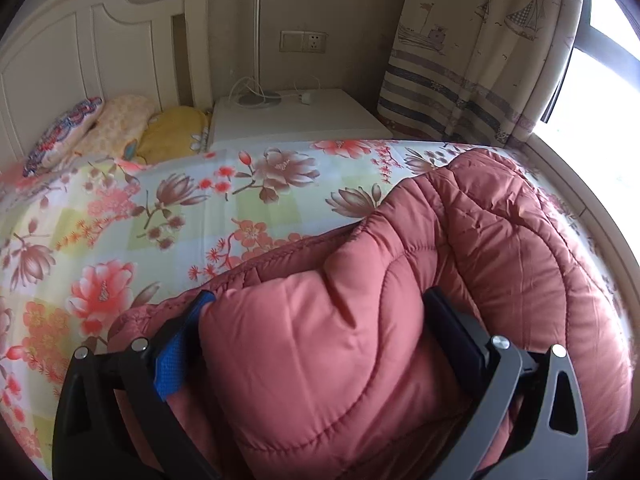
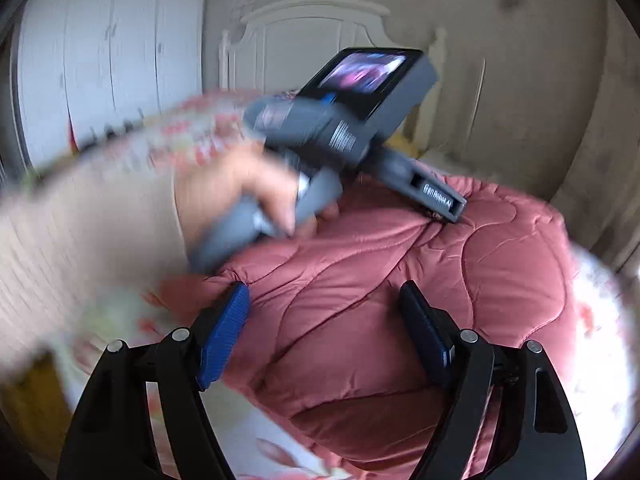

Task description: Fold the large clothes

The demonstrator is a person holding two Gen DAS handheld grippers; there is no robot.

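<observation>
Quilted pink coat [image 1: 400, 280] lies bunched on the floral bed [image 1: 160, 220], partly gathered into a thick bundle. Our left gripper [image 1: 316, 328] has its jaws spread around a puffy fold, padding filling the gap; whether it truly pinches we cannot tell. Our right gripper [image 2: 324, 328] hovers with jaws apart over the coat's near edge, clasping nothing. We judge the fold goes best if we take a deep bite of the padding, lift both sides evenly, and lay the layers flat so trapped air escapes.
</observation>
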